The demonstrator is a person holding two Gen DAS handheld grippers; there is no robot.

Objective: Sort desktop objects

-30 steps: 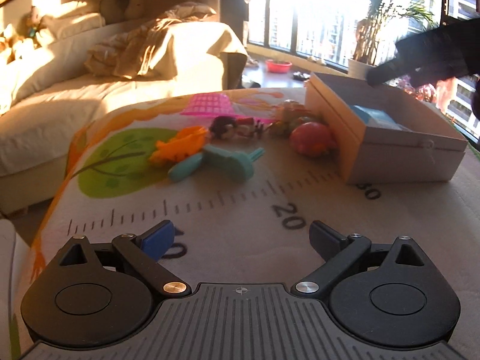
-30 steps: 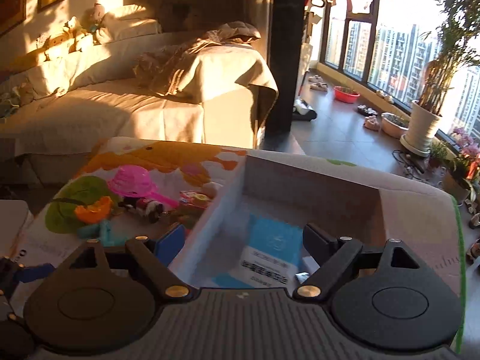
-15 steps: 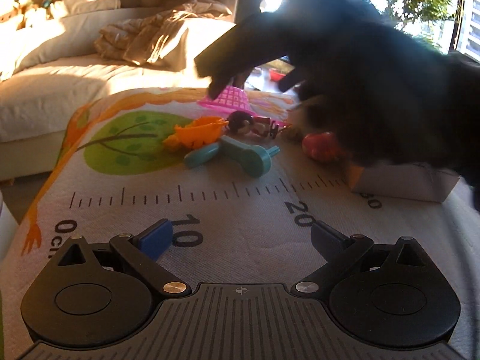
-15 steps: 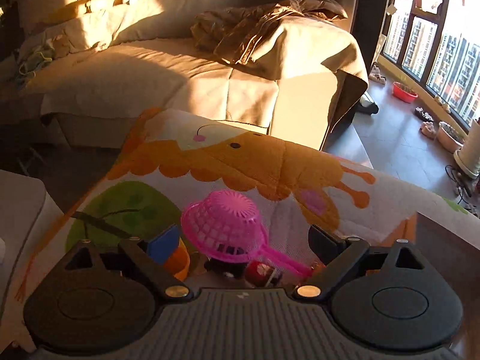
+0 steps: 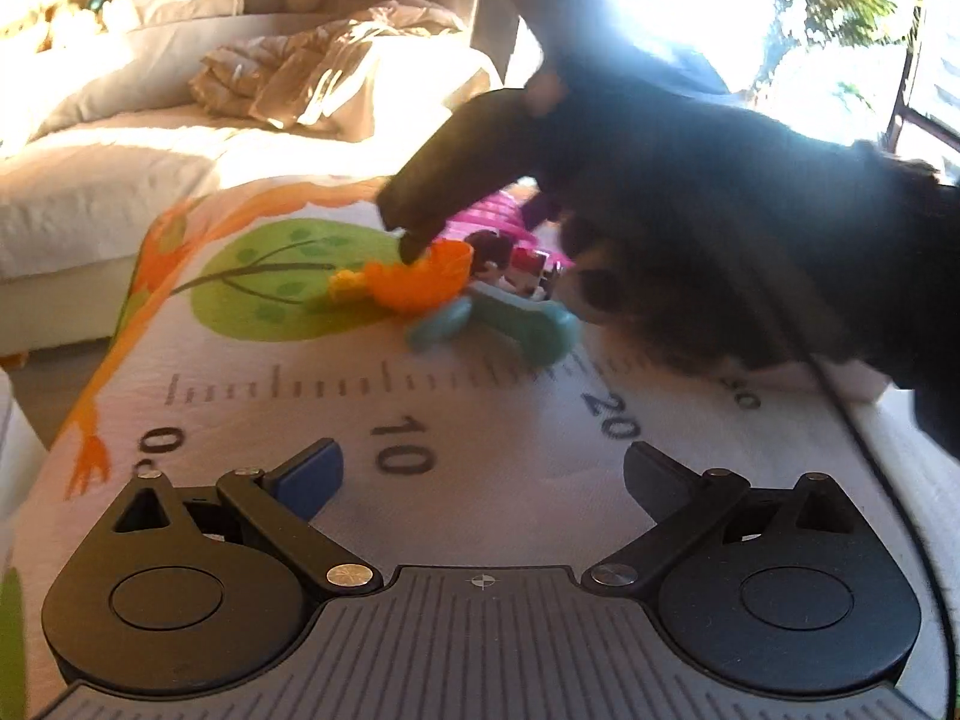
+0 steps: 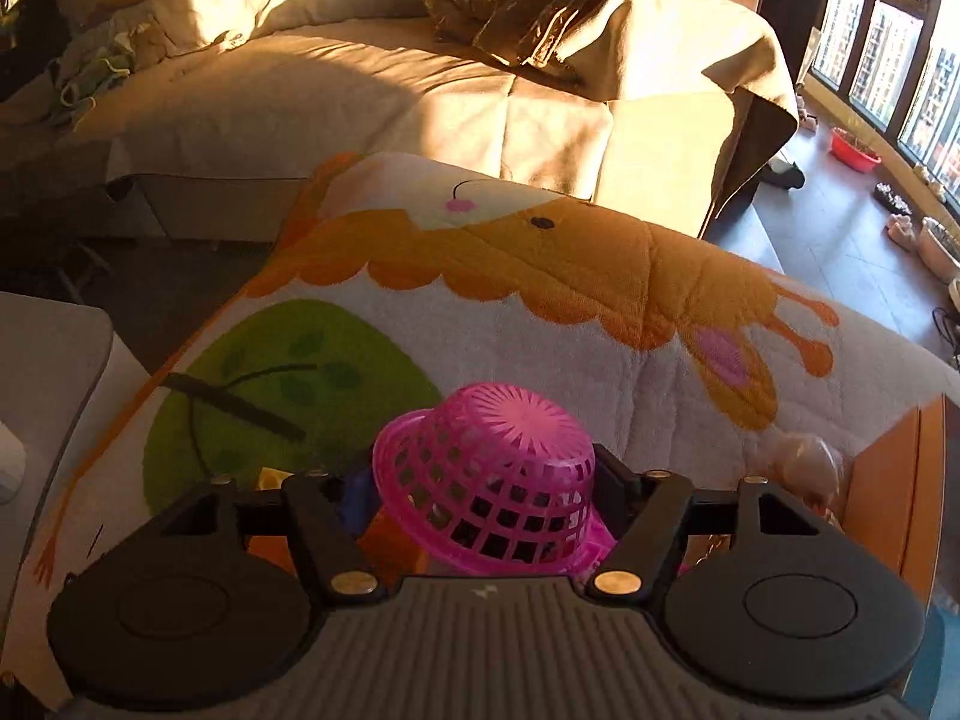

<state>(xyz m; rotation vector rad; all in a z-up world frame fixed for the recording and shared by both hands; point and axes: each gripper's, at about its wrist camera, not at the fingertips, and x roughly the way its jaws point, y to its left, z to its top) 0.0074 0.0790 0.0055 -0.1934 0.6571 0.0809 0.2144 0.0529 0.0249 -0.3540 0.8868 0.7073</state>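
Toys lie on a giraffe-print mat (image 5: pixel 480 420): an orange toy (image 5: pixel 420 279), a teal toy (image 5: pixel 516 324), a small doll figure (image 5: pixel 510 267) and an upturned pink mesh basket (image 6: pixel 489 495). My right gripper (image 6: pixel 480 492) is open, its fingers either side of the pink basket; in the left wrist view it shows as a dark shape (image 5: pixel 414 240) over the orange toy. My left gripper (image 5: pixel 483 474) is open and empty, low over the mat near the printed ruler.
A wooden box (image 5: pixel 858 378) stands at the mat's right, mostly hidden by the right arm. A sofa with a crumpled blanket (image 6: pixel 540 18) lies beyond the mat. Windows and floor items are at the far right.
My right gripper has come down from above the box onto the toy pile and now straddles the pink basket. The left gripper has shifted slightly left.
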